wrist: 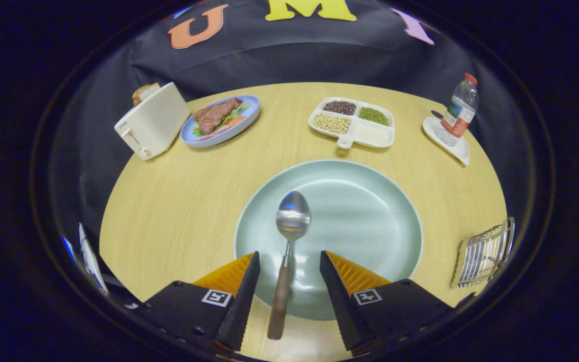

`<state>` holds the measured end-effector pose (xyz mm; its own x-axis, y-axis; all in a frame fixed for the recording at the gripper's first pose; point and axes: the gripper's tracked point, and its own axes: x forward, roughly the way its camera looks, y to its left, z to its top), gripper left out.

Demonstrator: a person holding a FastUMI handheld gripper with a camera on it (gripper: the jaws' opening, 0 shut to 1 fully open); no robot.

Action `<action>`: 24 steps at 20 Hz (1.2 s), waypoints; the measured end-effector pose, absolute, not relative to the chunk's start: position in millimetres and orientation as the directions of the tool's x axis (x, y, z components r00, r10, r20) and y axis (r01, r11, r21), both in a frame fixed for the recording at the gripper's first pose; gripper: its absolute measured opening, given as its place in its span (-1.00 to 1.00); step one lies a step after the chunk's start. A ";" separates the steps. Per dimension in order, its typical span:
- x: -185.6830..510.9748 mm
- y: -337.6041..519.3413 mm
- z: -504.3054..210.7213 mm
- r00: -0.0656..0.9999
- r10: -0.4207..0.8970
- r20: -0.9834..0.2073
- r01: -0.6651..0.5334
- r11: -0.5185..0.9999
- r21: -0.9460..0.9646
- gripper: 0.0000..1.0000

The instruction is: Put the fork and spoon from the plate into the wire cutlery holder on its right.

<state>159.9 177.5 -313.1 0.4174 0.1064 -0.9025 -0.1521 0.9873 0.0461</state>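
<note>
Gripper view: tongs (pixel 289 261) spread wide, straddling spoon (pixel 286 256) handle, neither finger touching. Spoon lying on near left part of plate (pixel 370 201), bowl pointing far, wooden handle overhanging near rim onto counter (pixel 179 201). Wire cutlery holder (pixel 485 254) just right of plate. No fork seen on plate; likely already moved. Step judged: spoon pickup. Next: close on handle, lift, carry right, drop into holder.

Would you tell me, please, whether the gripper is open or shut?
Open: the gripper has its fingers spread apart either side of the spoon handle, touching nothing, above the plate.
</note>
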 end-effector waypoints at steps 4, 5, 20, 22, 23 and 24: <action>160.0 182.7 -319.5 0.406 0.084 -0.910 -0.141 0.990 0.028 0.00; 158.8 178.8 -322.2 0.395 0.061 -0.916 -0.122 0.992 0.013 -0.19; 139.7 166.6 -300.3 0.376 0.066 -0.924 -0.040 0.998 0.055 -0.98; 137.2 156.6 -288.4 0.392 0.058 -0.918 -0.027 0.998 0.051 -0.99; 134.9 150.6 -280.0 0.402 0.055 -0.914 -0.026 0.998 0.049 -0.99; 132.0 144.1 -271.0 0.416 0.053 -0.908 -0.025 0.999 0.047 -0.99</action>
<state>132.0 144.1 -271.0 0.4155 0.0533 -0.9080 -0.0254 0.9986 0.0470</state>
